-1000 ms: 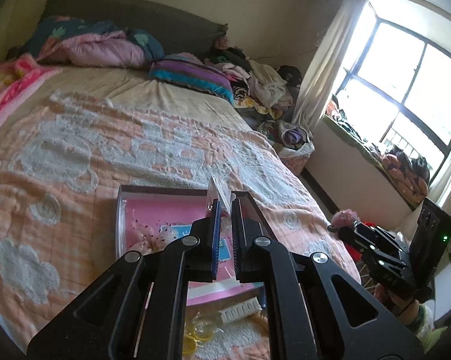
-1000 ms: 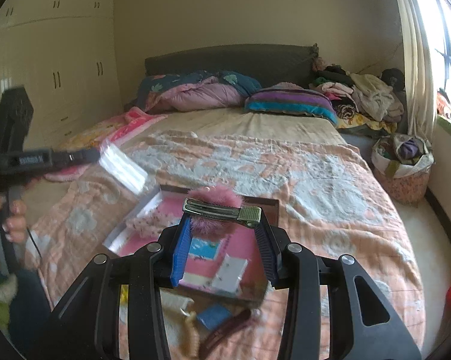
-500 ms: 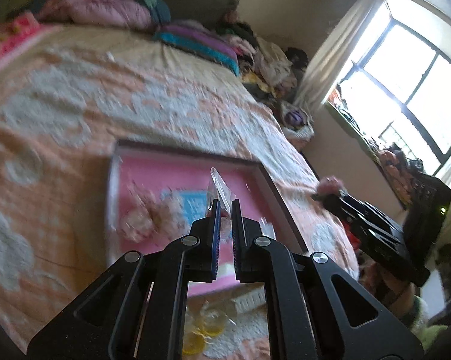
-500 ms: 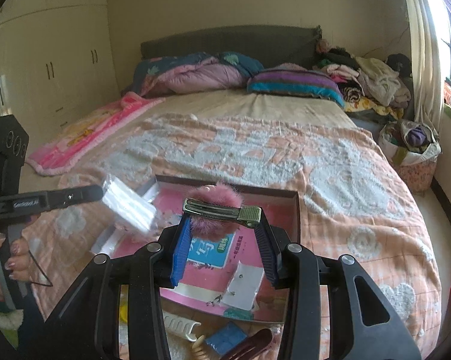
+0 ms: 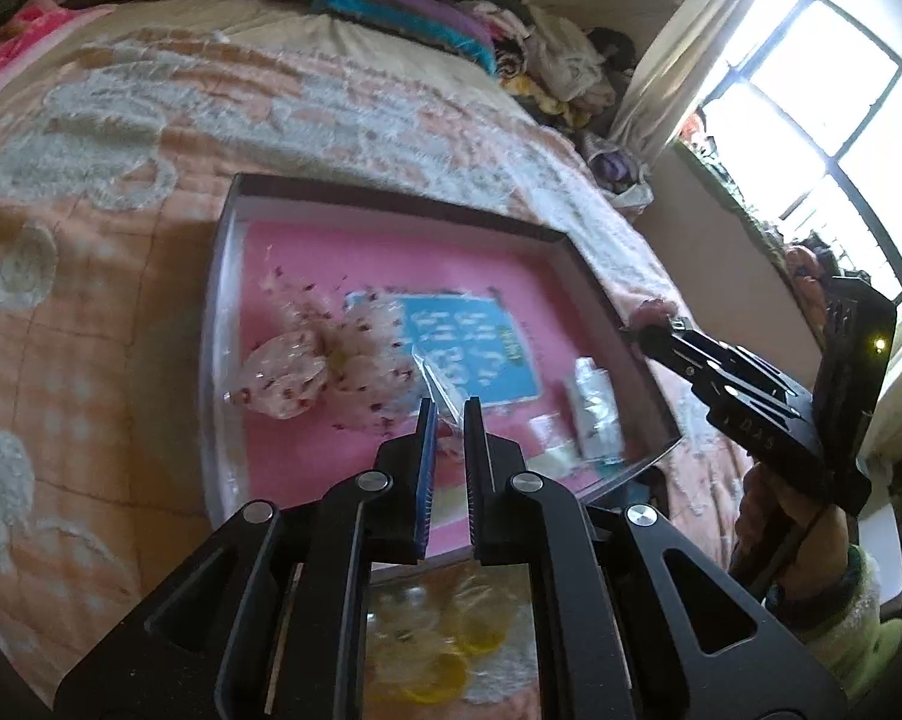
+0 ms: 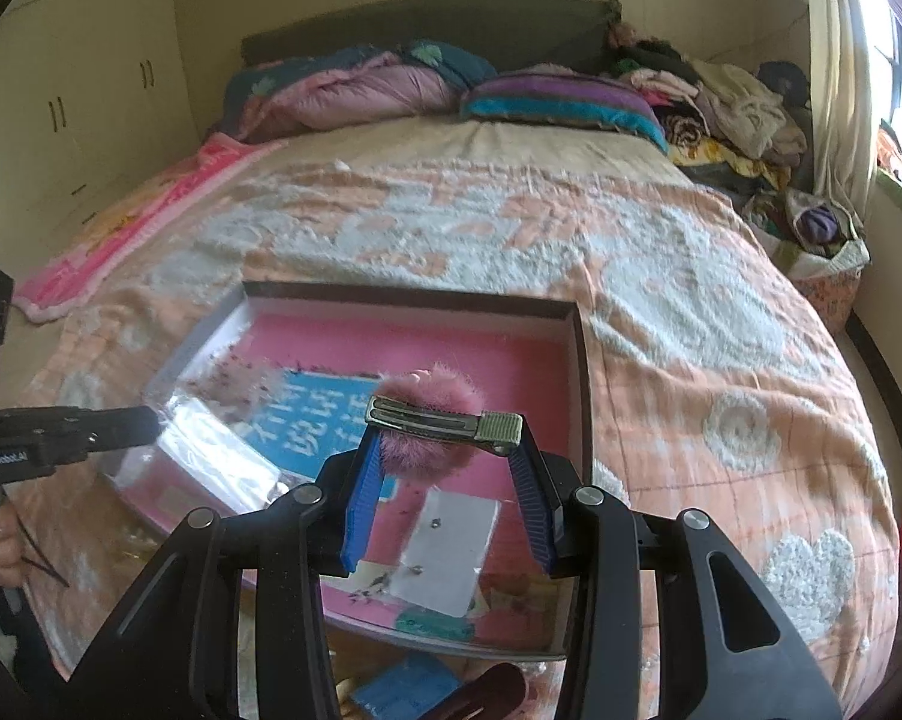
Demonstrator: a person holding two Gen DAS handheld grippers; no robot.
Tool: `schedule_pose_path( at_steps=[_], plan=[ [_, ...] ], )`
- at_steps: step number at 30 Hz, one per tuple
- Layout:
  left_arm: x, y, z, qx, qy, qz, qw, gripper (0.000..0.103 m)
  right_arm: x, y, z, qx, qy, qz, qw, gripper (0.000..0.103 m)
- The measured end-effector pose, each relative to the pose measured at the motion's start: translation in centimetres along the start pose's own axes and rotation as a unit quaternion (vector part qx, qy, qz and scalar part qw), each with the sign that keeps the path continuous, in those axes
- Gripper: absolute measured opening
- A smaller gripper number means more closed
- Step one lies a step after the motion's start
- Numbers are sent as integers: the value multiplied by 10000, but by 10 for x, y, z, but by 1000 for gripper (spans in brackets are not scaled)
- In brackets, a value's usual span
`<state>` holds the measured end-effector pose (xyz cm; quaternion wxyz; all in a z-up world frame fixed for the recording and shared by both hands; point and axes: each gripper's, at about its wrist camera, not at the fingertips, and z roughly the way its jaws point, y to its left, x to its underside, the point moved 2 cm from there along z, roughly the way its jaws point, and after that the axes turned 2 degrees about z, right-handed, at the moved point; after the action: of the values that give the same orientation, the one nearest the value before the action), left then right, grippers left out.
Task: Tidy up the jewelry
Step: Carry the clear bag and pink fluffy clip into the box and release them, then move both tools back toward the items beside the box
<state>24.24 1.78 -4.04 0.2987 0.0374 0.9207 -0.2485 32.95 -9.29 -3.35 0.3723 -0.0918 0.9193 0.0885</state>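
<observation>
Hair clip (image 6: 445, 425), metal with a fluffy pink pompom behind it, sits crosswise between the blue-padded fingers of the right gripper (image 6: 445, 450), which grips it by its two ends above the tray (image 6: 580, 354). Only the right wrist view shows the clip whole; the left wrist view catches just a pink tuft at the tip of that gripper (image 5: 655, 324), near the tray's right wall. The left gripper (image 5: 448, 414) is clenched on a thin clear plastic packet (image 5: 433, 378), seen edge-on there; the right wrist view shows the same packet (image 6: 211, 450) broadside, glossy and blurred, over the tray's left part. The tray is shallow, dark-rimmed, with a pink floor bearing a blue printed card (image 5: 475, 348), a crumpled flowery clear bag (image 5: 307, 372) and a small white card with tiny studs (image 6: 451, 546). It lies on an orange-and-white bedspread (image 6: 661, 276). Yellow rings (image 5: 439, 654) lie before the tray, visible only in the left view.
</observation>
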Motion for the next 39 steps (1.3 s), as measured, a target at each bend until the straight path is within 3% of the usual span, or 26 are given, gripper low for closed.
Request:
schedule_pose_path(
  at_steps=[3, 6, 8, 11, 14, 23, 32, 39],
  plan=[
    [3, 9, 0, -274, 80, -13, 9996, 8, 6, -2, 10, 28, 150, 42, 9999, 40],
    [4, 17, -2, -401, 110, -43, 9991, 24, 15, -4, 19, 22, 292, 110, 9995, 41],
    [3, 20, -5, -487, 73, -62, 9988, 42, 19, -5, 21, 30, 338, 145, 9993, 41],
    [0, 26, -9, -739, -21, -85, 9972, 57, 25, -6, 22, 48, 405, 213, 9989, 42],
    [-3, 34, -16, -807, -118, -218, 9964, 62, 30, -7, 19, 38, 429, 251, 9988, 49],
    [-9, 48, -44, -1059, -465, -395, 9925, 77, 35, -4, -17, 40, 112, 394, 9992, 86],
    [-13, 68, -81, -1327, -912, -799, 9837, 86, 30, 4, -63, 42, -337, 332, 9989, 95],
    [-11, 56, -122, -1661, -1330, -649, 9749, 93, 27, 6, -99, -25, -655, 287, 9974, 95]
  ],
)
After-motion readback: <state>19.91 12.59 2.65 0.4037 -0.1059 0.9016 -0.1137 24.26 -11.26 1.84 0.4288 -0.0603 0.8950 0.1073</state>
